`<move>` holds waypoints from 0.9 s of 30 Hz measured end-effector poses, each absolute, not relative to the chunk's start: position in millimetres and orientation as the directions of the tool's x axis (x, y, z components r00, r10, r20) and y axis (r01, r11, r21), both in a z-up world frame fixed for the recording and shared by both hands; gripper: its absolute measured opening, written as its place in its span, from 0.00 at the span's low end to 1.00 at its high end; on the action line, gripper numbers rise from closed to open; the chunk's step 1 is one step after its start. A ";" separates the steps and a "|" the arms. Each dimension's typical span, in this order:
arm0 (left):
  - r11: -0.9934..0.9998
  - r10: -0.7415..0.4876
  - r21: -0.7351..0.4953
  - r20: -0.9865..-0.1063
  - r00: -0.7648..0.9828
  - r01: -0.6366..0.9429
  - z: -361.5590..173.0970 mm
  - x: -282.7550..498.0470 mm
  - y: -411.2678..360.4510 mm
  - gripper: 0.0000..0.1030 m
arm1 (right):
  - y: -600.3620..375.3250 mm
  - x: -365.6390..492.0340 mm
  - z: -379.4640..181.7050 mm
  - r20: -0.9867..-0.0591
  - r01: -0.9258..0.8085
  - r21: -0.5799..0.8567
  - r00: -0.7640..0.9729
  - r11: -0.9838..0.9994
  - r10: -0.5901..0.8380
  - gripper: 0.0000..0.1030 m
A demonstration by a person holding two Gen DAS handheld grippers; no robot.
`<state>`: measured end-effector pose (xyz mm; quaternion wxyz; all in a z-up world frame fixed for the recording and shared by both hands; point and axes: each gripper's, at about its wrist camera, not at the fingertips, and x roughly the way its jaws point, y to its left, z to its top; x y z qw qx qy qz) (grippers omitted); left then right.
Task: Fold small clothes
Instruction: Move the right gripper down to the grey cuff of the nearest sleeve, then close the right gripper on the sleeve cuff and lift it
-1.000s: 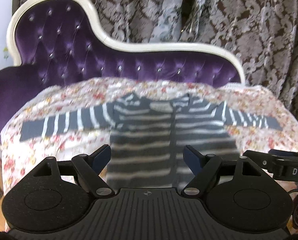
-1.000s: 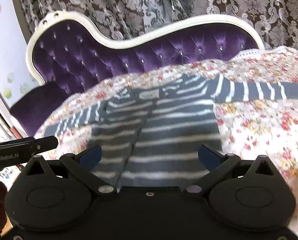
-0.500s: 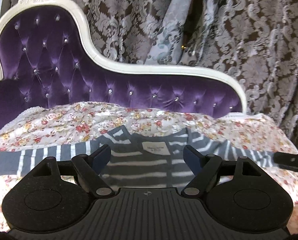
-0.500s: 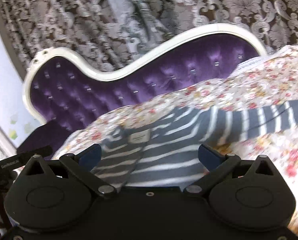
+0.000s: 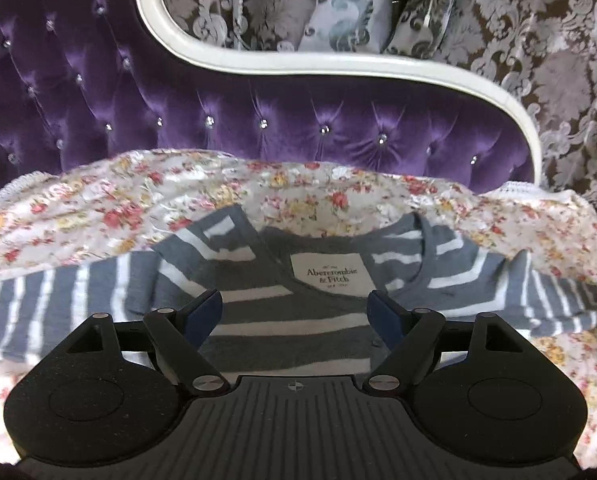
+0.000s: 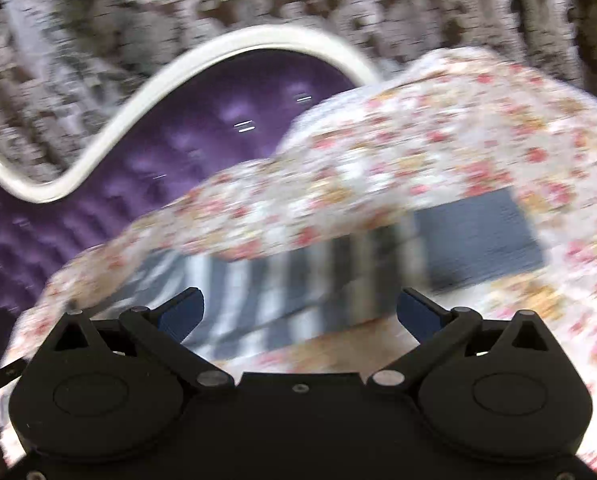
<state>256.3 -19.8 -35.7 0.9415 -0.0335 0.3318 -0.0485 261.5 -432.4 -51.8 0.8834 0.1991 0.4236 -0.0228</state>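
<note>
A small grey-and-white striped zip cardigan (image 5: 266,304) lies flat on a floral cover, sleeves spread to both sides, its white neck label (image 5: 327,275) facing up. My left gripper (image 5: 294,314) is open and empty, low over the chest just below the collar. My right gripper (image 6: 300,314) is open and empty over the garment's right sleeve (image 6: 378,268); that view is motion-blurred. The sleeve's plain grey cuff (image 6: 478,236) lies further right.
The floral cover (image 5: 118,208) drapes a purple tufted sofa (image 5: 258,116) with a curved white frame (image 5: 298,62). Patterned curtains (image 5: 538,40) hang behind. The cover's edge falls away at the right (image 6: 538,120).
Both grippers have moved forward and lower, closer to the cardigan. The left now sits near the collar; the right has swung right over the sleeve. Both stay open.
</note>
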 end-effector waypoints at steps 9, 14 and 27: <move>0.996 -0.093 -0.064 -0.677 0.730 0.067 -85.3 284.4 -26.0 0.76 | -498.3 271.8 -74.6 -0.785 0.357 0.269 0.620 0.894 -0.011 0.99; 0.995 -0.061 0.024 -0.640 0.766 0.100 -101.1 275.1 -33.9 0.82 | -516.0 276.7 -89.6 -0.803 0.395 0.262 0.595 0.880 -0.028 0.99; 0.997 -0.063 0.002 -0.627 0.776 0.082 -106.0 277.8 -31.1 0.90 | -510.3 284.1 -92.5 -0.826 0.370 0.126 0.553 0.920 -0.110 0.17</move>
